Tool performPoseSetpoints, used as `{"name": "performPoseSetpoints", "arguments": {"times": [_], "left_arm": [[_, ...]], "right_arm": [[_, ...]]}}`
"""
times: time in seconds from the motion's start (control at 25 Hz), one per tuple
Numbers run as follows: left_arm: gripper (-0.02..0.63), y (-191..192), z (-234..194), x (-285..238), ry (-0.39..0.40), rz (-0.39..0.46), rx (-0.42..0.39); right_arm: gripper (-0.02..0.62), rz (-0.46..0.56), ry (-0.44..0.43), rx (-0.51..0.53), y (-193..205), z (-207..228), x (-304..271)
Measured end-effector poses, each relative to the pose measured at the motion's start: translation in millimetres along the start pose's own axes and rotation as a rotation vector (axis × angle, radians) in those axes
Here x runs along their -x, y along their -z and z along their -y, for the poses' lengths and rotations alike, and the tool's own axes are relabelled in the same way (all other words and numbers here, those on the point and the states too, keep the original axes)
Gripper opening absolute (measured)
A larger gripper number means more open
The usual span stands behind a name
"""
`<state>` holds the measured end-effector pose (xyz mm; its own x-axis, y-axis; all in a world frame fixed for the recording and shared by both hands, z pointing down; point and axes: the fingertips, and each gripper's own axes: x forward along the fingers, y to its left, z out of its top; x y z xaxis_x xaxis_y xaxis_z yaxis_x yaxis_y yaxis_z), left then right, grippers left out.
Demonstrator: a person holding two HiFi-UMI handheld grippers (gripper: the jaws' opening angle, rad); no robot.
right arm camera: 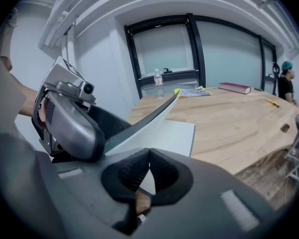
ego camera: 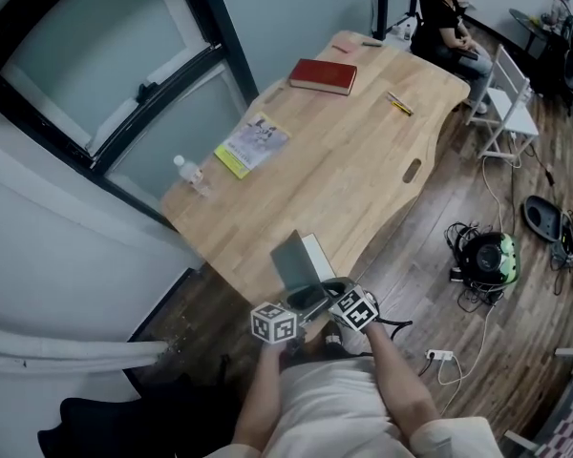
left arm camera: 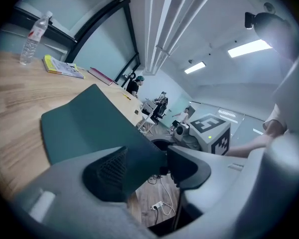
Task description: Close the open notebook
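Note:
The notebook lies at the near edge of the wooden table (ego camera: 363,179). Its dark green cover (ego camera: 292,260) stands tilted up over the white page (ego camera: 318,254). My left gripper (ego camera: 304,301) is open, and a corner of the cover (left arm camera: 89,123) lies in the wide gap between its jaws (left arm camera: 147,166), the pads not pressing on it. My right gripper (ego camera: 332,286) sits just right of it, shut, pads touching (right arm camera: 149,156). In the right gripper view the raised cover (right arm camera: 139,123) slants over the white page (right arm camera: 174,136), with the left gripper (right arm camera: 70,118) behind it.
Farther along the table lie a yellow-green booklet (ego camera: 252,144), a water bottle (ego camera: 189,173), a red book (ego camera: 323,75) and a yellow pencil (ego camera: 399,104). A person (ego camera: 446,22) sits at the far end by a white chair (ego camera: 508,103). Cables and a round device (ego camera: 487,256) lie on the floor.

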<state>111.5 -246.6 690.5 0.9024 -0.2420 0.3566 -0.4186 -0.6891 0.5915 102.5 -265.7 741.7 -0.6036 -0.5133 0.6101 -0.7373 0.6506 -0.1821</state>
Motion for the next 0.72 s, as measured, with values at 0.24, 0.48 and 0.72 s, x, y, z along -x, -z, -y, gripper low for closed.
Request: {"name": "performPoseSetpoints", "arguments": {"times": [0.24,0.48,0.72], "left_arm": [[0.234,16,-5,-19,-0.016,-0.103,-0.003],[0.236,29,-19,-28,-0.059,-0.197,-0.042],[0.236,51,-47,-25,-0.177,-0.298,-0.098]], "right_arm": [[0.002,-0.083,0.014,-0.027,26,10,-3],[0.002,-0.139,0.048,-0.057,45,22,-5],[0.002,-0.121,0.064,-0.141,50,29,-4]]}}
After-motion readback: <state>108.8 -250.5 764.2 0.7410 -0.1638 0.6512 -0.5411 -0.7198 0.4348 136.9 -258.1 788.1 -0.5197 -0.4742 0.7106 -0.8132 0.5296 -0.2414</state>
